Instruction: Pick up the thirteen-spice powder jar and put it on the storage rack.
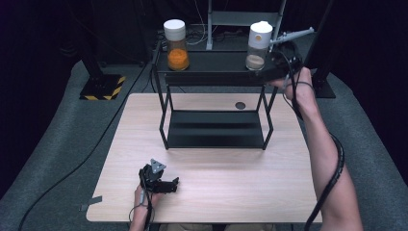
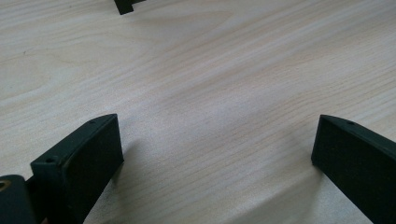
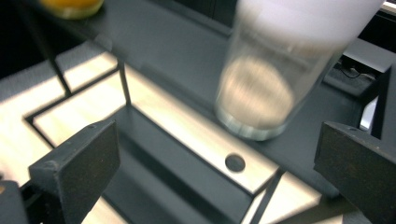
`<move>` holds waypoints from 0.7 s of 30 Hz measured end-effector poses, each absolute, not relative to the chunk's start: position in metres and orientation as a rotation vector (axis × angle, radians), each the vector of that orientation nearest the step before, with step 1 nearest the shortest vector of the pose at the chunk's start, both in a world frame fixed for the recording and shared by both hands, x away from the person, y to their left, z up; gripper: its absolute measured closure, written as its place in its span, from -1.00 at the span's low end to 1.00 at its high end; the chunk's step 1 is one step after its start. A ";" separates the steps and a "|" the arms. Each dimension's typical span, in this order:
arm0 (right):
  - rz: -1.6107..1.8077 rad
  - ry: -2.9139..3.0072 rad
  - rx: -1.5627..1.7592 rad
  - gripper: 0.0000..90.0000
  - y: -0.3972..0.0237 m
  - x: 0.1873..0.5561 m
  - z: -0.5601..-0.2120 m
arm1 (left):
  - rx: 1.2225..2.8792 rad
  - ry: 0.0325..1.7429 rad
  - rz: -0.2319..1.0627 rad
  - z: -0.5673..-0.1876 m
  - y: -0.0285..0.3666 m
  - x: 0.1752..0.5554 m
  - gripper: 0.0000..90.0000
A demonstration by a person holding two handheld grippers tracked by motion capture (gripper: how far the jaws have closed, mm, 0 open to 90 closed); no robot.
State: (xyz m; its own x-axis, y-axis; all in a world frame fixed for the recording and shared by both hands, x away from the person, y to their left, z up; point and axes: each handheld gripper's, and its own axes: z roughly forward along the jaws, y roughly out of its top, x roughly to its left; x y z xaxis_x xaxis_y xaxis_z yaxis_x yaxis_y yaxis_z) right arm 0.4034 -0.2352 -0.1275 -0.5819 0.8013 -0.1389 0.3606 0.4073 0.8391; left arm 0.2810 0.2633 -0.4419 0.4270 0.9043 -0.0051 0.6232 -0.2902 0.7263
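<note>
Your right gripper (image 3: 217,177) stands with its jaws wide apart, clear of the brown-powder jar (image 1: 259,46), which sits upright at the right end of the black metal rack's (image 1: 216,69) top shelf. Any sideways swing now could clip that tall, smooth, white-capped glass jar and tip it off the edge. Your left gripper (image 2: 217,154), jaws apart and holding nothing, rests on the pale wood-grain surface (image 2: 224,79).

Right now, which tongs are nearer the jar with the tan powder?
Right. The right tongs sit open beside the tan-powder jar on the shelf's top tier; the left tongs rest far off, near the table's front edge.
</note>
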 end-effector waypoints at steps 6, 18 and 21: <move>1.000 2.205 0.899 -1.00 -0.238 0.370 -0.160 | 2.023 1.285 0.547 -0.442 0.263 0.281 -0.97; 0.882 2.282 0.934 -1.00 -0.243 0.317 -0.266 | 2.022 1.284 0.548 -0.442 0.263 0.281 -0.97; 0.875 2.309 0.968 -1.00 -0.241 0.309 -0.301 | 2.022 1.284 0.548 -0.442 0.263 0.281 -0.97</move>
